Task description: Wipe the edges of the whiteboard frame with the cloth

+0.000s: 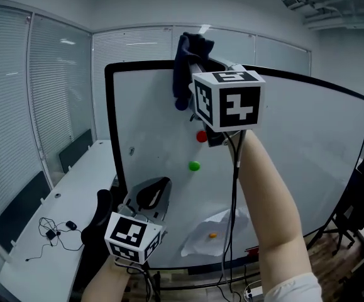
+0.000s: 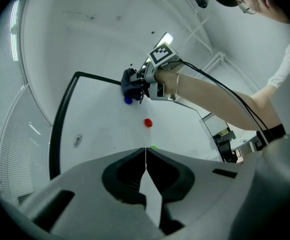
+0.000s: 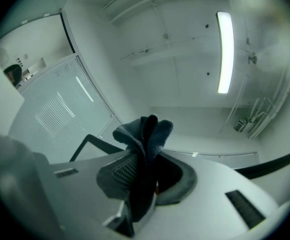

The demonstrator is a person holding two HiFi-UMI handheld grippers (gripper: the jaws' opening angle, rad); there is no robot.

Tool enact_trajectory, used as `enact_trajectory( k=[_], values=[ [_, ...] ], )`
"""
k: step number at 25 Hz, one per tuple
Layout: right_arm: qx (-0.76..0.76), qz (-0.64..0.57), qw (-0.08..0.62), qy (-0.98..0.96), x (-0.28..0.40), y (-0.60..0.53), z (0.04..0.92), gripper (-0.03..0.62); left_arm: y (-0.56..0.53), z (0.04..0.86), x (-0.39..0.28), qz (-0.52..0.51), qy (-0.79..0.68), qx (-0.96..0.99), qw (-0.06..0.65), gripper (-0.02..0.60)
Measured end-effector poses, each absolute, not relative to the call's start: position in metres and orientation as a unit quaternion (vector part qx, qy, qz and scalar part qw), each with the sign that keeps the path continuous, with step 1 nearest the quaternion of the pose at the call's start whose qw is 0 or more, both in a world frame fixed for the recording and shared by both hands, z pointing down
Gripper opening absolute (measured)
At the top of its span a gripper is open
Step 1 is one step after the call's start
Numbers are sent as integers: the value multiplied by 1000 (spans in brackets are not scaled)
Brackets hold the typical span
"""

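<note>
The whiteboard's black frame [image 1: 110,124] runs up the left side and across the top. A dark blue cloth [image 1: 188,58] sits on the top edge near the left corner, with my right gripper [image 1: 197,65] shut on it and raised at arm's length. In the right gripper view the cloth [image 3: 143,139] bunches up between the jaws, with the frame [image 3: 92,143] just behind. My left gripper [image 1: 155,184] hangs low in front of the board, shut and holding nothing. In the left gripper view its jaws [image 2: 145,156] meet, and the cloth [image 2: 130,86] shows far above on the frame [image 2: 59,119].
On the board are a red magnet [image 1: 201,136], a green magnet [image 1: 195,165] and a blue magnet [image 1: 181,104]. A white sheet [image 1: 210,231] is pinned low by an orange magnet. A white table [image 1: 75,194] with cables [image 1: 53,231] stands left; a dark chair [image 1: 358,194] stands right.
</note>
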State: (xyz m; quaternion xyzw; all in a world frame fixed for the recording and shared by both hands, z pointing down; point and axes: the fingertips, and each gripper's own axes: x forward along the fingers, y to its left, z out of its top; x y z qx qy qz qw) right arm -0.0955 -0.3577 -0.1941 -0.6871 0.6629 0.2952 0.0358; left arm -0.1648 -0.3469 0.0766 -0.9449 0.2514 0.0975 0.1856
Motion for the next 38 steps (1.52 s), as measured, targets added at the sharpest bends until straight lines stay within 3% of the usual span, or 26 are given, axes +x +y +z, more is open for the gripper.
enact_trajectory(
  k=[17, 38],
  values=[
    [-726, 261, 48, 634, 105, -276, -185, 61, -249, 119, 16, 83, 225, -962, 132, 20],
    [-774, 256, 47, 578, 232, -223, -181, 61, -210, 127, 118, 86, 145, -974, 148, 20]
  ],
)
